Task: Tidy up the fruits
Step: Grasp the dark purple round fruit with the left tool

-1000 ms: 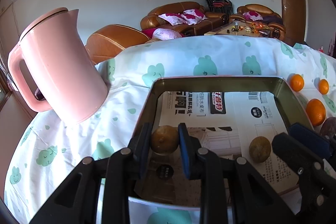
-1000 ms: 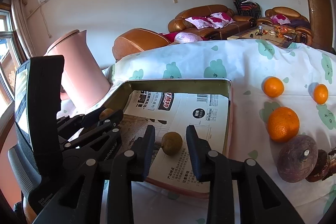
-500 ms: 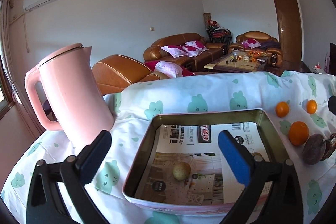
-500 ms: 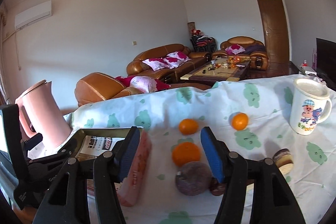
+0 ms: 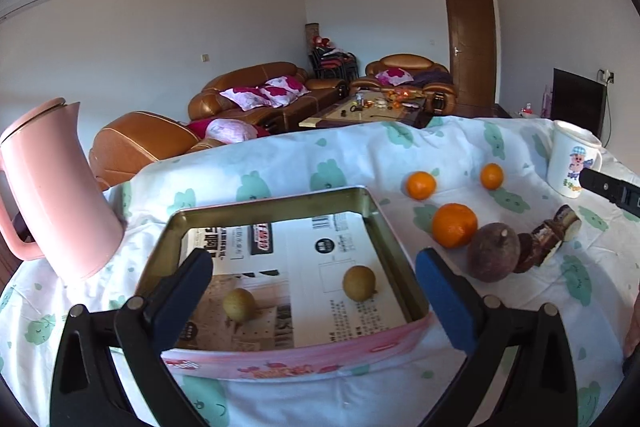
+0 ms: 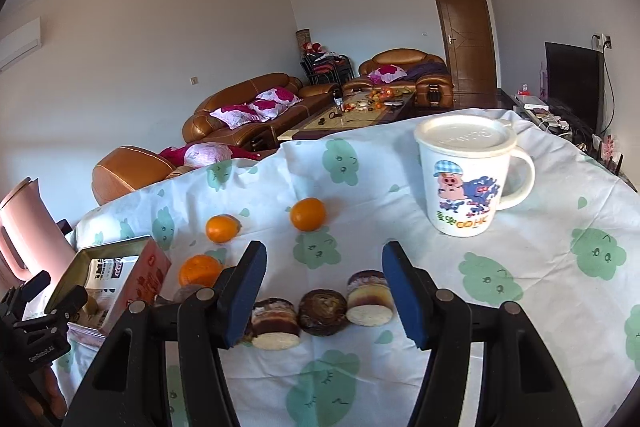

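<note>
A pink tin lined with printed paper holds two small brown fruits. My left gripper hangs open and wide in front of the tin's near wall, holding nothing. To the right of the tin lie three oranges, a dark purple round fruit and dark cut pieces. My right gripper stands open over the cloth, with the three cut pieces just ahead between its fingers, untouched. The oranges lie beyond and to its left.
A pink kettle stands left of the tin. A lidded cartoon mug stands at the right rear of the table. The white cloth with green prints drapes over the far edge. Sofas and a coffee table lie behind.
Both grippers opened, let go of the small brown fruits inside the tin and drew back. The right one swung right, from the tin to the cut pieces.
</note>
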The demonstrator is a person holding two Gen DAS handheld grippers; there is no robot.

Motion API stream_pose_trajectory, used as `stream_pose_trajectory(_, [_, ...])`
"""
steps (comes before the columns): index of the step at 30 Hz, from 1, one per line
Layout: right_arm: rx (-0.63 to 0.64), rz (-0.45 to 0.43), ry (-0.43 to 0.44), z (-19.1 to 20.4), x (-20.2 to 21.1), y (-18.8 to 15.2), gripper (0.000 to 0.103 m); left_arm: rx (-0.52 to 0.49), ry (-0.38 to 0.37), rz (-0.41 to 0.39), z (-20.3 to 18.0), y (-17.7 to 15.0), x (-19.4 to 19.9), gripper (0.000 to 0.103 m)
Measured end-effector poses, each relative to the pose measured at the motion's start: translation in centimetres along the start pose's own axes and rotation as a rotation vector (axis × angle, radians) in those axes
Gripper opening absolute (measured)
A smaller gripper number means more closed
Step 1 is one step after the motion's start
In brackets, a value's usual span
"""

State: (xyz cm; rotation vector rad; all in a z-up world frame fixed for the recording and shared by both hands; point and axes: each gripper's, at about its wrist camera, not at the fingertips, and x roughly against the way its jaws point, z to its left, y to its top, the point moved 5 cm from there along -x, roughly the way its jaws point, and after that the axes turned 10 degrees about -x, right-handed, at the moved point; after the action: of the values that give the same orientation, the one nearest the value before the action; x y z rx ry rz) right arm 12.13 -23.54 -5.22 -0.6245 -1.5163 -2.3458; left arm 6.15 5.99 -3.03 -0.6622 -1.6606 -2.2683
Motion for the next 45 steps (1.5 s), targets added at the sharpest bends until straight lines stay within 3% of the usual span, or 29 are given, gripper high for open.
stream_pose_trajectory(12, [0.028,0.017,-0.074,-3.9,0.9,0.2,0.062,-0.087,-0.129,-0.009,-9.2,2.2,0.7,0.103])
stream_pose_trajectory(16, [0.004,0.028,-0.067,-4.9,0.9,0.4,0.062,-0.085,-0.127,0.04,-11.3,2.8,-0.9,0.102])
stream_pose_trajectory(18, [-0.003,0.023,-0.06,-5.3,1.1,0.7,0.062,-0.066,-0.134,0.08,-12.0,2.9,-2.0,0.097])
stream_pose_trajectory(23, [-0.003,0.012,-0.069,-6.4,1.4,1.4,0.062,-0.003,-0.127,0.169,-12.8,2.8,-4.5,0.091])
stream_pose_trajectory(27, [-0.052,0.041,-0.068,-7.7,1.0,1.6,0.062,0.012,-0.075,0.215,-13.0,2.8,-5.8,0.088])
stream_pose_trajectory(31, [-0.095,0.084,-0.036,-8.2,0.4,1.3,0.062,0.103,-0.114,0.27,-12.3,2.2,-7.2,0.085])
stream_pose_trajectory(35, [-0.088,0.106,-0.027,-7.9,0.0,0.9,0.062,0.081,-0.105,0.263,-12.8,2.3,-7.0,0.078])
stream_pose_trajectory(37, [-0.084,0.121,-0.024,-7.7,-0.3,0.7,0.062,0.054,-0.143,0.252,-13.4,2.5,-6.7,0.057])
stream_pose_trajectory(38, [-0.086,0.128,-0.022,-7.7,-0.3,0.6,0.062,0.048,-0.166,0.249,-13.7,2.5,-6.7,0.052])
stream_pose_trajectory(45, [-0.123,0.149,-0.016,-8.0,-0.7,0.3,0.062,0.056,-0.213,0.235,-13.2,2.1,-5.6,0.052])
